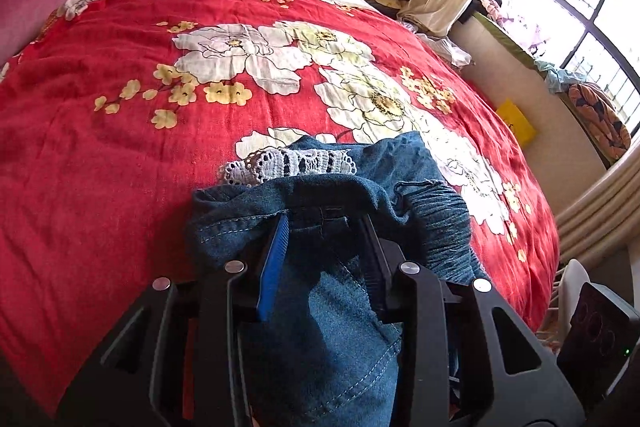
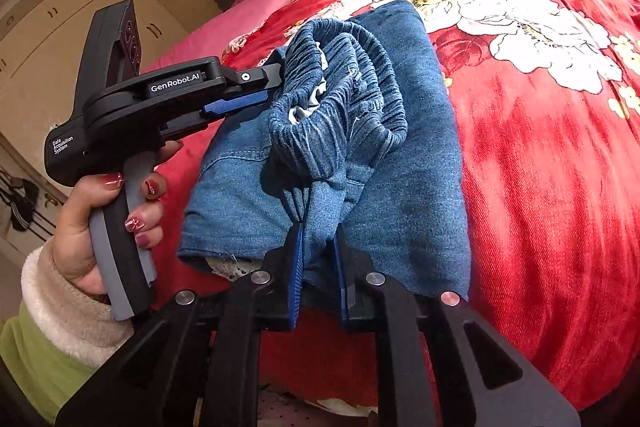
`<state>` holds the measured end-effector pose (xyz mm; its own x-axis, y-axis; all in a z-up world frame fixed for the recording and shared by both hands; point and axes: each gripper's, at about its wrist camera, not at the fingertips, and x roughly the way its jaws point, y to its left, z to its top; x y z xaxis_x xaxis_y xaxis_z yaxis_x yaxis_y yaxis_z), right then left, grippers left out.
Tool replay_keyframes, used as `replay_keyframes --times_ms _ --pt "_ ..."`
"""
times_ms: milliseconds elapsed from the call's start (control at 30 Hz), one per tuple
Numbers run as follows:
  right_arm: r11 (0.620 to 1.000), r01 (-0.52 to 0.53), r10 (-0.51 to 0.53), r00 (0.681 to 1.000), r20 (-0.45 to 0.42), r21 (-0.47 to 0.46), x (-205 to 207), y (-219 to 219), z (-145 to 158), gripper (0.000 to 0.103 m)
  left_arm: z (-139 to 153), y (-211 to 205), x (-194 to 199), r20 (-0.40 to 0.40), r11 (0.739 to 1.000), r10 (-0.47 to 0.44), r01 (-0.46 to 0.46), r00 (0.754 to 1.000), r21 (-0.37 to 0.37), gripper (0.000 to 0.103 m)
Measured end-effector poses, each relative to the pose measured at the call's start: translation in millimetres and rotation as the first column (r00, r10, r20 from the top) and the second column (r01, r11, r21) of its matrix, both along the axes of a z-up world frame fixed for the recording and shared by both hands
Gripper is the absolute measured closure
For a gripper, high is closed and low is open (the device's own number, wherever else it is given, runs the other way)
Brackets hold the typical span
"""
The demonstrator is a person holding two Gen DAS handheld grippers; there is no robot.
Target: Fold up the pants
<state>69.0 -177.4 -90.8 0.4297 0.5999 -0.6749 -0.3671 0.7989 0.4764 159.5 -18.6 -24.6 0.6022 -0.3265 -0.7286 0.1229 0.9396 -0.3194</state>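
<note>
Right wrist view shows the pants (image 2: 400,147) mid-frame on the bed (image 2: 560,187), already doubled over. Right hand-held gripper (image 2: 318,267) and left hand-held gripper (image 2: 276,83) both clench denim near the waistband; final folding looks left.

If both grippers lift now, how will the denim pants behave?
The denim pants will probably droop between the left gripper and right gripper, since they already bunch. The elastic waistband may stretch.
</note>
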Motion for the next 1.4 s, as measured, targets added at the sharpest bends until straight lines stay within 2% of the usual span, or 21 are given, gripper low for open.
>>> replay_keyframes --times_ms 133,200,400,600,800,900,1000,1133,1200,1400 --pt "1.0 -0.004 0.004 1.0 0.013 -0.007 -2 2 2 0.086 0 -7 -1 0.025 0.998 -0.005 0.003 1.0 0.063 0.075" --pt "1.0 -0.004 0.004 1.0 0.027 -0.012 -4 0 6 0.079 1 -10 -3 0.032 0.997 -0.004 0.001 0.999 0.083 0.075" --pt "0.999 0.033 -0.03 0.996 0.086 -0.031 -14 -5 22 0.062 7 -10 -6 0.039 0.996 0.002 -0.005 0.999 0.086 0.075" --pt "0.997 0.07 -0.066 0.987 0.147 -0.022 -23 -12 35 0.062 13 -13 -11 0.048 0.997 -0.004 0.0 0.999 0.08 0.073" --pt "0.999 0.0 0.008 0.98 0.198 -0.04 -27 5 44 0.062 15 -14 -14 0.052 0.997 -0.005 0.001 0.999 0.076 0.07" --pt "0.997 -0.038 0.05 0.982 0.181 -0.07 -25 20 40 0.062 15 -13 -14 0.052 0.997 -0.005 0.002 0.999 0.074 0.07" --pt "0.994 -0.052 0.065 0.99 0.124 -0.099 -19 28 27 0.062 15 -13 -14 0.049 0.997 -0.005 0.001 0.999 0.071 0.07" --pt "0.996 -0.053 0.059 0.995 0.085 -0.077 -14 26 21 0.062 15 -13 -15 0.051 0.997 -0.006 0.002 0.999 0.072 0.07" --pt "0.997 -0.054 0.059 0.993 0.1 -0.053 -17 21 27 0.062 16 -13 -15 0.054 0.998 -0.006 0.003 0.999 0.068 0.062" --pt "1.0 0.0 0.003 0.983 0.182 -0.018 -26 -7 52 0.052 31 -11 -26 0.096 0.997 0.001 -0.008 0.995 0.072 0.054"
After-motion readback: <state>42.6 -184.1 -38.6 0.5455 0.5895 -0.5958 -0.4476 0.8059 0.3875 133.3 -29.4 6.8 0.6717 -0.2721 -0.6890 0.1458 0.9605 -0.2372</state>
